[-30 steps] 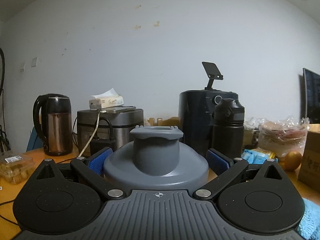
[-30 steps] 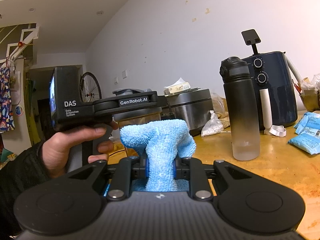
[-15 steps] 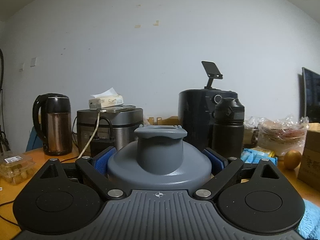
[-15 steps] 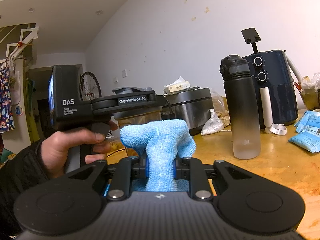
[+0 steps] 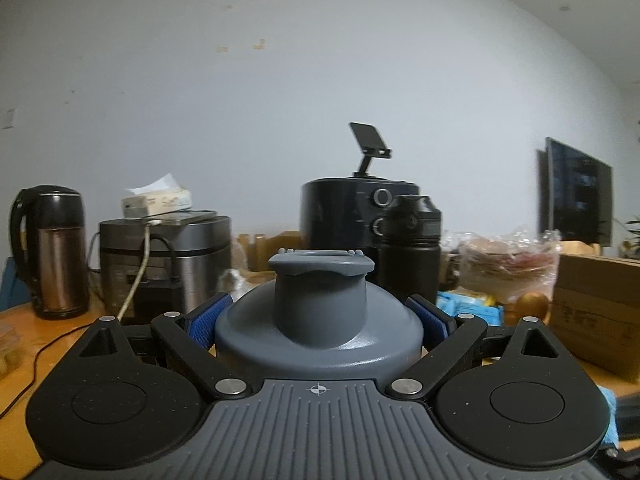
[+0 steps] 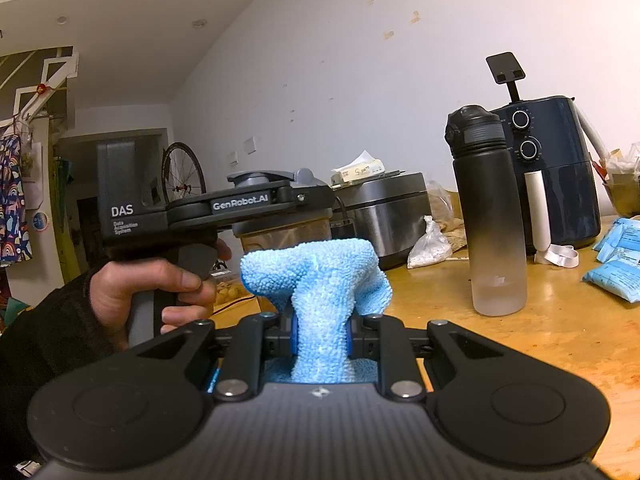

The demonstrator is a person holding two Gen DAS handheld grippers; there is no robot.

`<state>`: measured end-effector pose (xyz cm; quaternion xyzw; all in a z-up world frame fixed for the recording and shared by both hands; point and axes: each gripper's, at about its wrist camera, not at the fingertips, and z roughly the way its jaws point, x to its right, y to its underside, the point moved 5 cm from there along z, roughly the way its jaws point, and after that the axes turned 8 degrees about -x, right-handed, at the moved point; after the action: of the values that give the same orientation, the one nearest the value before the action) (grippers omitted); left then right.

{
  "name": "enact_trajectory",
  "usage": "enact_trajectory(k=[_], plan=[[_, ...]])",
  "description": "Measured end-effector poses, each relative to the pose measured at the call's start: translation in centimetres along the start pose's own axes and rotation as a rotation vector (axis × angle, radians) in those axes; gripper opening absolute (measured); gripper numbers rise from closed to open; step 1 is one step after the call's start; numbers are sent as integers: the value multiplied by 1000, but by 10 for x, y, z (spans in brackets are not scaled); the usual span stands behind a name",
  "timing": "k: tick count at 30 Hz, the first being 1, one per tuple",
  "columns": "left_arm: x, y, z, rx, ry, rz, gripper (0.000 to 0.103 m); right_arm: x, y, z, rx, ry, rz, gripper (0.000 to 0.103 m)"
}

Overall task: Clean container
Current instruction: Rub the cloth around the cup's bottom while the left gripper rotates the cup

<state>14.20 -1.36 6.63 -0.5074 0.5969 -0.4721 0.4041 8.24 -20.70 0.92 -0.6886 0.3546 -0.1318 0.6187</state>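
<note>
I am holding a claw in each hand, both pointing level across the wooden tabletop (image 6: 552,328). My left claw (image 5: 319,320) is clamping the container (image 5: 319,332) by its grey domed lid, the blue pads (image 5: 210,316) pressing against the lid's sides at nine and three o'clock. The lid's raised spout is sitting upright at the centre of the left wrist view, right in front of the camera.

My right claw (image 6: 320,338) is gripping a light blue cloth (image 6: 316,280), the jaws nearly shut on its bunched middle while the fluffy top is spreading out above them. In the right wrist view my left hand (image 6: 148,292) is wrapping around the black handle at nine o'clock, and the container (image 6: 280,216) is showing behind that claw at about ten o'clock, its body clear and brownish under the grey lid.

A dark water bottle (image 6: 486,216) with a frosted lower half is standing on the tabletop at two o'clock from the cloth, well apart from it. Just behind the bottle a navy air fryer (image 6: 560,168) is standing against the wall. A steel rice cooker (image 6: 380,216) is sitting between the container and the bottle, with a tissue pack (image 6: 358,168) lying on top. In the left wrist view a kettle (image 5: 52,252) is standing at nine o'clock, beside the rice cooker.
</note>
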Motion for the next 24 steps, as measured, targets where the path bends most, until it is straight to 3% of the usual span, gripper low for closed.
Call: enact_trajectory(k=[15, 24], plan=[[-12, 0, 9, -14, 318, 60, 95, -2, 2, -1, -3, -6, 6, 16], [-16, 3, 8, -23, 352, 55, 95, -2, 3, -2, -3, -5, 6, 16]])
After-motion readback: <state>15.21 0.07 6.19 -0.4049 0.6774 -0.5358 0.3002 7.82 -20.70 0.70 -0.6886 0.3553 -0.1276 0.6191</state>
